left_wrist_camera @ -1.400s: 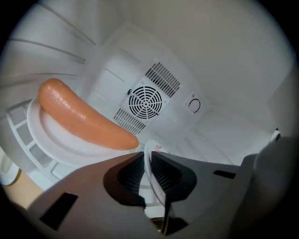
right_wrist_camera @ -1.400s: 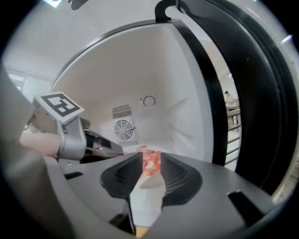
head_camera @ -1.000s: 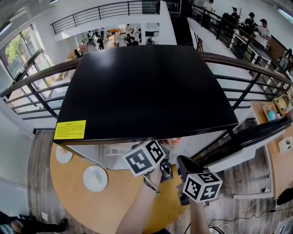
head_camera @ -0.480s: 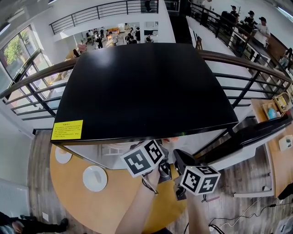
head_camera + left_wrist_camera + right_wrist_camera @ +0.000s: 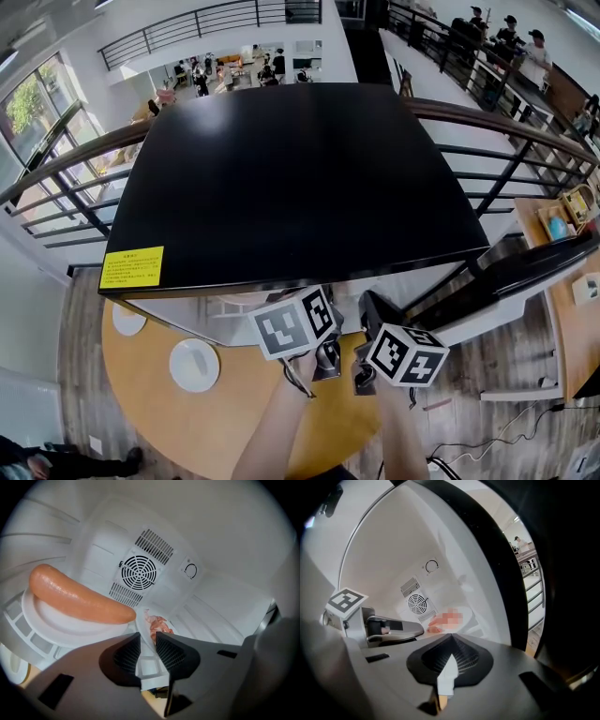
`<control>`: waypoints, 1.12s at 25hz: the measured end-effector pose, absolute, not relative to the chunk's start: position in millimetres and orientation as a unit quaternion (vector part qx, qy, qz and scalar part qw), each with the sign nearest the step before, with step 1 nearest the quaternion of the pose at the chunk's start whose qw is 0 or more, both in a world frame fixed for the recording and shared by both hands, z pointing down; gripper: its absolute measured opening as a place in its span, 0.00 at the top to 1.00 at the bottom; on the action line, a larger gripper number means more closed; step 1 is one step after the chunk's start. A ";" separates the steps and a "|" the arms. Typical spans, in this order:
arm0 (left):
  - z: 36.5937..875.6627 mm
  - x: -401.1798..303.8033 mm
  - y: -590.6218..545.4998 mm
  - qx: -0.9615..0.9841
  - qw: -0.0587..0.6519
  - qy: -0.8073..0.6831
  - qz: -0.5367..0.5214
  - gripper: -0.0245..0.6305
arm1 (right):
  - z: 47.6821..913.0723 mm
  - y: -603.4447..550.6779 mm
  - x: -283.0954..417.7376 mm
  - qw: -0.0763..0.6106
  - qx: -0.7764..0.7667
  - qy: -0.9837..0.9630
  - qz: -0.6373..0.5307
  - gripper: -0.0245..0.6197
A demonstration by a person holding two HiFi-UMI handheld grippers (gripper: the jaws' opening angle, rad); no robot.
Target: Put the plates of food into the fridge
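Inside the white fridge, a long sausage (image 5: 79, 597) lies on a white plate (image 5: 56, 625) at the left. Beside it stands a second white plate with pink food (image 5: 158, 623). My left gripper (image 5: 147, 638) reaches into the fridge; its jaws are opening, with that plate's near rim in the gap and the pads apart from it. My right gripper (image 5: 451, 640) is shut on nothing, just outside the fridge and to the right of the left one. In the head view only the fridge's black top (image 5: 291, 178) and both marker cubes show.
The fridge door (image 5: 525, 272) stands open at the right. A round wooden table (image 5: 187, 422) under the grippers carries two more white plates (image 5: 195, 365) (image 5: 128, 319). A fan grille (image 5: 139, 572) is set in the fridge's back wall. Railings and a wooden floor surround it.
The right gripper's cube has moved a little left and up, closer to the left gripper's cube. The orange bit seen under the fridge top's edge no longer shows.
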State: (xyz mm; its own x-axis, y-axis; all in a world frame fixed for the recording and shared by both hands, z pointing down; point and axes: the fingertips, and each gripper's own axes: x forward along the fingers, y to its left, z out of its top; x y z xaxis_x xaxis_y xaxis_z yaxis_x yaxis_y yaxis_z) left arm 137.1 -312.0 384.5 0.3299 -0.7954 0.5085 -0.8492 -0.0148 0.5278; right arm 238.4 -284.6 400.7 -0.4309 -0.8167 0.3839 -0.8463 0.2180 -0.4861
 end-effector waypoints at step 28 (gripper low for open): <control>388.5 152.6 -302.3 0.737 0.432 -0.517 0.049 0.79 | 395.6 -275.3 182.4 -0.041 0.406 -0.817 0.407 0.94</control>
State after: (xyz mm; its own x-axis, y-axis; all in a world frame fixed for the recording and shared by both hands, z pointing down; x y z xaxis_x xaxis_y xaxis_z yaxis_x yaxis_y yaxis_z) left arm 152.6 -302.3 388.5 0.4596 -0.7201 0.5198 -0.8055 -0.0915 0.5854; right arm 182.4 -275.3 395.6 -0.6667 -0.6971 0.2638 -0.6309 0.3392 -0.6978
